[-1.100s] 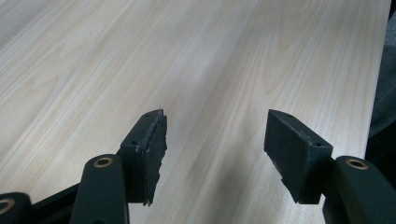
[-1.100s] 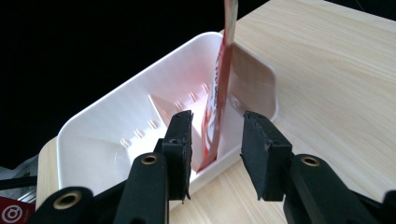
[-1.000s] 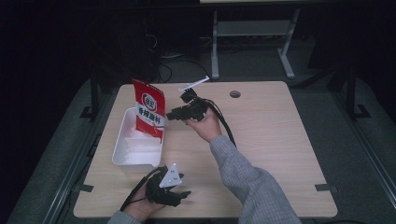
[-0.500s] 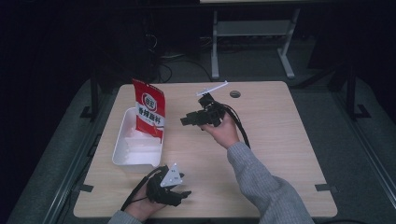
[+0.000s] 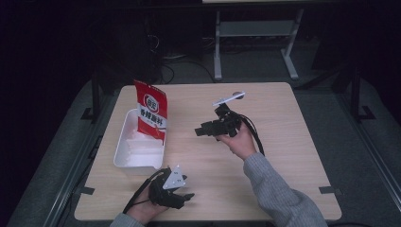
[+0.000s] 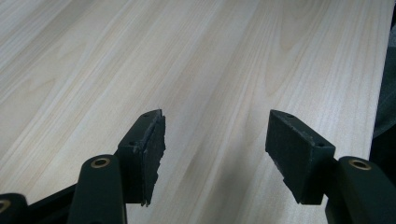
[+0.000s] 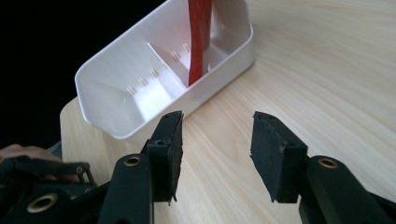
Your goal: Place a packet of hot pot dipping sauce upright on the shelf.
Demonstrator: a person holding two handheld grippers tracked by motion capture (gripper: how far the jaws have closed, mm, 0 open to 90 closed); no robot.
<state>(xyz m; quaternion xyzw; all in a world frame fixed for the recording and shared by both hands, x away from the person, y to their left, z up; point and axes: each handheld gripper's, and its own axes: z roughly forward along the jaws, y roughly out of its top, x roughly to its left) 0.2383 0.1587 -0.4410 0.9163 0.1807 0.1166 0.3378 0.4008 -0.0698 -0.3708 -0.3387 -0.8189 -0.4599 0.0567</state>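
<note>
A red snack bag (image 5: 152, 114) stands upright in the far end of a white divided bin (image 5: 124, 153) at the table's left. My right gripper (image 5: 198, 131) hovers open over the middle of the table, its jaws pointing left at the bag with a clear gap to it. From the right gripper view, the gripper (image 7: 217, 135) holds nothing, with the bin (image 7: 112, 93) and the bag's red edge (image 7: 200, 42) beyond it. My left gripper (image 5: 187, 196) rests near the front edge. Seen in the left gripper view, the gripper (image 6: 215, 135) is open over bare wood.
The light wooden table (image 5: 293, 142) has a round cable hole (image 5: 239, 95) near its far edge. A cable (image 5: 255, 135) trails from the right gripper. A metal stand (image 5: 255, 35) sits on the dark floor behind the table.
My right gripper has drawn back from the red bag, moving right and toward the person. The left gripper has stayed put.
</note>
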